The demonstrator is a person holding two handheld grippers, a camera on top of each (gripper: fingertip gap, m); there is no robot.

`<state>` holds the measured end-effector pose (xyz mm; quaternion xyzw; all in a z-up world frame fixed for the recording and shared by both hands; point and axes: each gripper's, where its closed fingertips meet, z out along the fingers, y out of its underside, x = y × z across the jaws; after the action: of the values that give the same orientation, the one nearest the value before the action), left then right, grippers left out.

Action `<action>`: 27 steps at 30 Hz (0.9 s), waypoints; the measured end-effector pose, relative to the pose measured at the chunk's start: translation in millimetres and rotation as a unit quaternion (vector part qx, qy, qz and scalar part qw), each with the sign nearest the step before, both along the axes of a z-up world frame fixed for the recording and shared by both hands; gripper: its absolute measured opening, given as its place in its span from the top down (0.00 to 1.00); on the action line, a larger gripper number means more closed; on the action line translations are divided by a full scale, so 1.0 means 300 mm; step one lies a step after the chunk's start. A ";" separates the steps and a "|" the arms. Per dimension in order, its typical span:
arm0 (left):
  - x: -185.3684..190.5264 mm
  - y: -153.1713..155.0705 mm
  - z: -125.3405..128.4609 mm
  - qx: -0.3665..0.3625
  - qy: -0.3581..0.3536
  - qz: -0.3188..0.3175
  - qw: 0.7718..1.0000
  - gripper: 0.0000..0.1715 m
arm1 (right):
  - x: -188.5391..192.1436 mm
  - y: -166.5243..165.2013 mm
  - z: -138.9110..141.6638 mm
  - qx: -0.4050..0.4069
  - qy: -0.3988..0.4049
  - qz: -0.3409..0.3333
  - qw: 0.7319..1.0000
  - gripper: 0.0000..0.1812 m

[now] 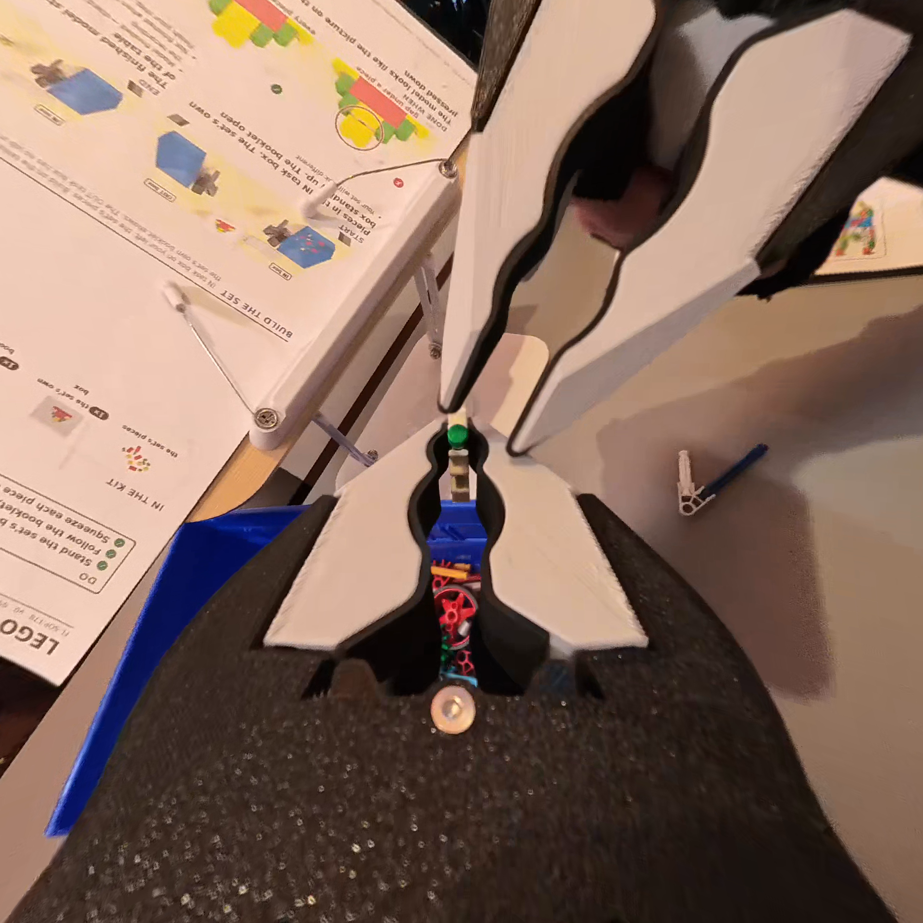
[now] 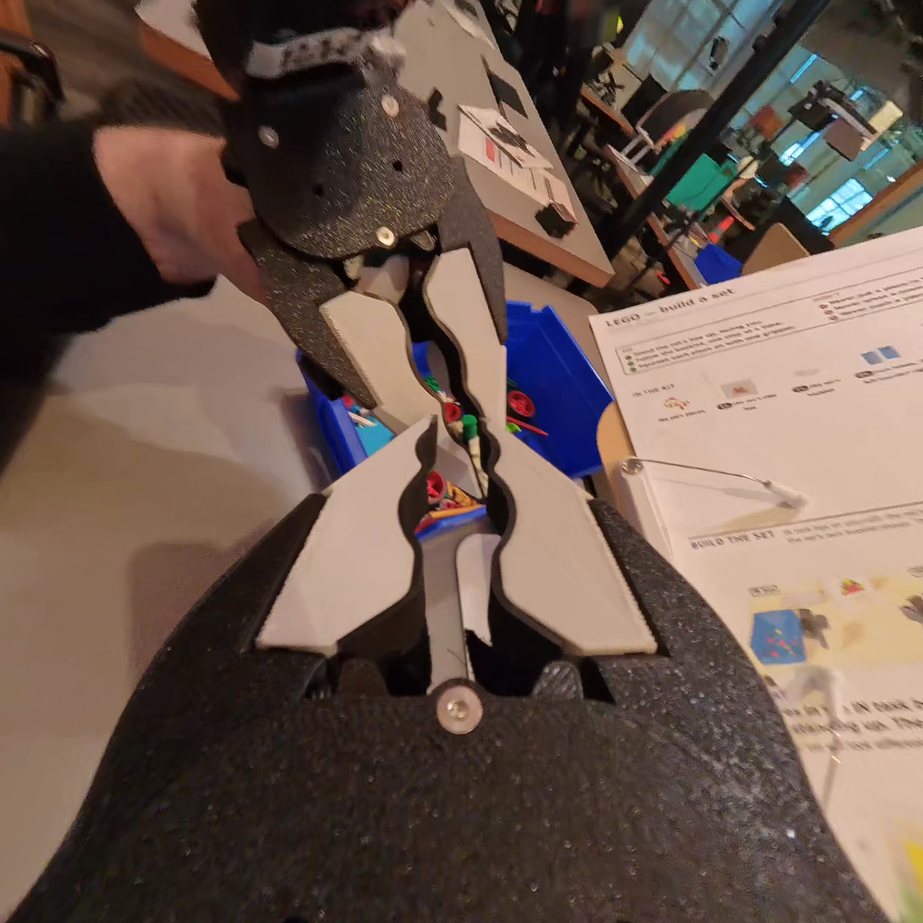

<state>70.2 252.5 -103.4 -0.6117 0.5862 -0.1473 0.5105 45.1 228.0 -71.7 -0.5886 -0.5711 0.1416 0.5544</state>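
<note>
Green-capped pale rod piece upright, pinched by left tool above blue bin.

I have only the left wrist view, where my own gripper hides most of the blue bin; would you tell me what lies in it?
Observer: In the right wrist view the blue bin holds loose pieces. A red wheel lies on the side nearer the instruction sheet, beyond the green-capped rod that the left gripper pinches.
Operator: Thank you. And on the bin's other side?
Observer: A turquoise piece lies there, against the near wall.
Operator: What holds my gripper?
Observer: A hand coming out of a dark sleeve grips its body.
</note>
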 end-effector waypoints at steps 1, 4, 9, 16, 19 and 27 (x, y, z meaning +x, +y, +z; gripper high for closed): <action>-0.001 0.001 -0.003 0.006 0.007 0.002 1.000 0.98 | 0.009 0.014 0.000 0.010 -0.007 -0.015 1.000 0.96; 0.001 0.000 -0.002 0.024 0.023 0.009 0.999 0.98 | -0.003 0.017 -0.010 0.015 -0.010 -0.015 1.000 0.99; -0.015 0.013 -0.031 0.033 0.056 0.022 0.998 0.98 | -0.009 0.028 -0.036 0.022 -0.039 -0.029 0.999 0.98; -0.005 0.006 0.052 0.024 -0.035 0.005 0.999 0.98 | 0.062 0.043 0.002 -0.011 -0.003 -0.045 0.999 0.88; 0.003 -0.020 0.119 -0.022 -0.131 -0.038 0.990 0.98 | 0.063 0.033 0.009 -0.059 0.052 -0.013 0.997 0.87; 0.013 -0.084 0.197 -0.103 -0.263 -0.145 0.948 0.98 | 0.087 0.008 0.068 -0.145 0.188 0.067 0.969 0.91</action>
<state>74.1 227.3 -44.4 -0.5087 0.4956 -0.4345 0.5539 71.3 230.3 -51.4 -0.5859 -0.4677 0.3676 0.5504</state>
